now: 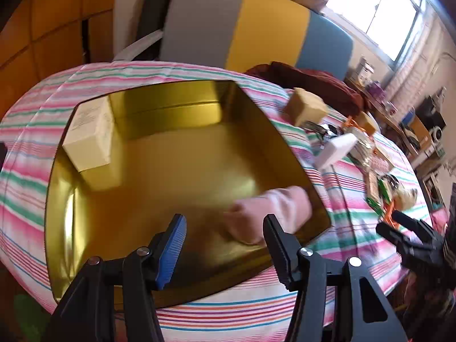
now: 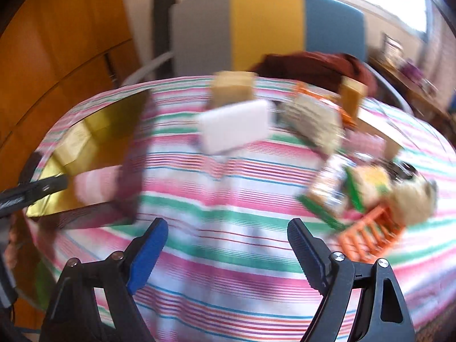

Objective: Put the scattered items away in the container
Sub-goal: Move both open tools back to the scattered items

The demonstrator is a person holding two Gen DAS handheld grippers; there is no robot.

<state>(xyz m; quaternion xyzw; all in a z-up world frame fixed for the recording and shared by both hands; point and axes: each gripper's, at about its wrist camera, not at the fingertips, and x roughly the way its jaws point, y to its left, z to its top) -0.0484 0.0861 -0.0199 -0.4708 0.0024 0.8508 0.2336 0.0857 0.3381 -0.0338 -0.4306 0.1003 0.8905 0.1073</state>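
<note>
A gold tin [image 1: 176,108] lies open on the striped cloth; a cream box [image 1: 88,136] stands in its far left corner and a pink soft item [image 1: 270,211] lies blurred near its right wall. My left gripper [image 1: 225,242] hovers open over the tin's near edge, nothing between its fingers. The right wrist view is blurred: my right gripper [image 2: 228,245] stands open above bare cloth, with the tin [image 2: 94,139] at left. Scattered ahead are a white box [image 2: 236,126], a tan box [image 2: 233,88], a packet [image 2: 313,122], green packets [image 2: 336,191], an orange rack [image 2: 370,236] and a plush toy [image 2: 413,199].
A striped chair back [image 1: 256,25] stands behind the round table [image 1: 37,108], with a dark red cloth [image 1: 313,82] on its seat. Cluttered shelves [image 1: 413,125] line the right wall under a window. A wooden cabinet [image 2: 57,42] is at left. The right gripper's fingers [image 1: 404,230] show in the left wrist view.
</note>
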